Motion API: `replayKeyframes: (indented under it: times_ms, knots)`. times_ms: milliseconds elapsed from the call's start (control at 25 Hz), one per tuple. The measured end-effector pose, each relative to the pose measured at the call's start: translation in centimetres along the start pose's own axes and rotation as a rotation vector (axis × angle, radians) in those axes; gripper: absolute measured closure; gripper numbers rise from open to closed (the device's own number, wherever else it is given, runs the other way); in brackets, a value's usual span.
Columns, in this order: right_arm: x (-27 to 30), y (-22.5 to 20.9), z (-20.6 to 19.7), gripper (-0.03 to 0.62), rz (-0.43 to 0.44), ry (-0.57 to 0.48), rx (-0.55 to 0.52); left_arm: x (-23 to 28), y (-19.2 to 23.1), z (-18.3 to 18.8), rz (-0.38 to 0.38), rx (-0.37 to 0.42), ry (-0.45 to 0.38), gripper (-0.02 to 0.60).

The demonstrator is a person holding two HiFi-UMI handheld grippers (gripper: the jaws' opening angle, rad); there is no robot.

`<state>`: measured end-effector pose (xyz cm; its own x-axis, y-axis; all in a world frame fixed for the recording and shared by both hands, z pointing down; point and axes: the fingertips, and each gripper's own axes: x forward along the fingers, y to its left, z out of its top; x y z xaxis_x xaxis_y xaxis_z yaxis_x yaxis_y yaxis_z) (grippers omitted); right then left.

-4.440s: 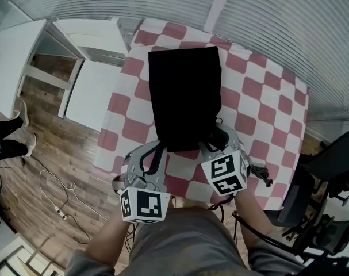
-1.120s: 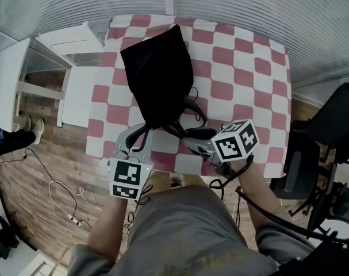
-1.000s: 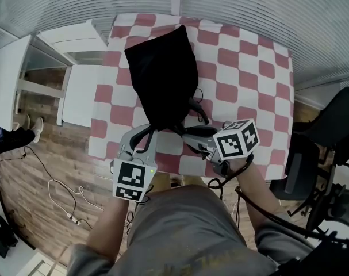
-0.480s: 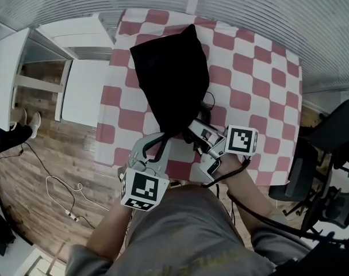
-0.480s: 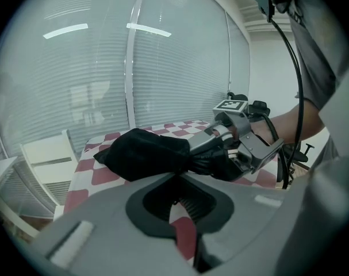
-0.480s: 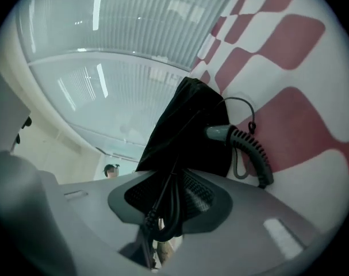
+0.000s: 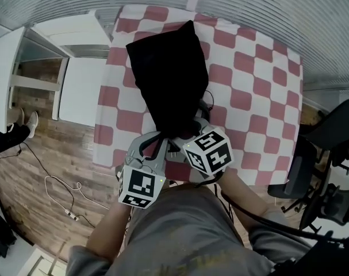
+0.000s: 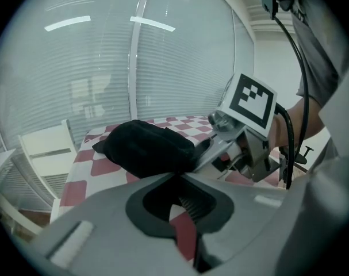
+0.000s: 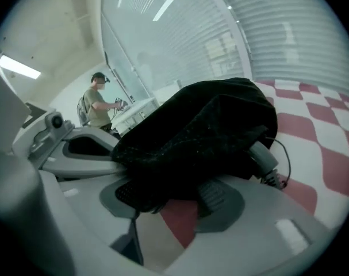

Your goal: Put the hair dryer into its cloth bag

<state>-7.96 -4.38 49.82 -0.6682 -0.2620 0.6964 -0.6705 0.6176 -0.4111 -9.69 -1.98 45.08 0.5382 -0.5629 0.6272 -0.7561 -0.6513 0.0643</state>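
Bag (image 7: 171, 73)—left gripper (image 8: 177, 176) pinches it; right gripper (image 9: 173, 200) jaws, hidden in head view, just opened round it.

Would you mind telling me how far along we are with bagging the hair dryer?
Done: the cloth bag bulges, the hair dryer apparently inside; only its grey cord end pokes from the mouth. In hand: the left claw pinches the bag's hem; the right claw has just been opening, with cloth between its jaws. Left: tuck in the cord and close the mouth.

wood-plank floor (image 7: 53, 160) | ribbed translucent wall (image 7: 260, 10) | white shelf unit (image 7: 85, 91) at left | black office chair (image 7: 335, 137) at right
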Motion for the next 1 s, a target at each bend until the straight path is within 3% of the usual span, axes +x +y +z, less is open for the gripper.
replayKeyframes:
  times_ms: [80,200,360,480,600,680,840,1000]
  knots:
    - [-1.0,0.1,-0.6,0.292,0.005,0.028,-0.063,0.0,0.0,-0.1,0.004,0.005,0.002,0.568]
    - [-2.8,0.0,-1.1,0.283,0.022,0.032,-0.106,-0.2,0.2,-0.2,0.014,0.002,0.003,0.568]
    - [-5.8,-1.0,-1.0,0.394,0.049,-0.037,-0.125,-0.4,0.6,-0.5,0.035,-0.016,0.006,0.568]
    - [-7.3,-3.7,-0.1,0.416,-0.064,-0.077,-0.217,-0.6,0.7,-0.5,0.055,-0.022,0.011,0.568]
    - [-7.3,-6.3,0.8,0.410,-0.204,-0.026,-0.422,-0.5,0.7,-0.4,0.070,-0.030,0.014,0.568]
    - [-6.9,-7.3,1.5,0.407,-0.251,-0.004,-0.534,-0.5,0.6,-0.3,0.071,-0.031,0.013,0.568]
    - [-5.5,-8.2,2.7,0.401,-0.267,0.019,-0.646,-0.6,0.6,0.0,0.070,-0.036,0.004,0.568]
    - [-4.0,-8.3,3.1,0.396,-0.236,0.029,-0.676,-0.9,0.5,0.4,0.068,-0.053,-0.010,0.568]
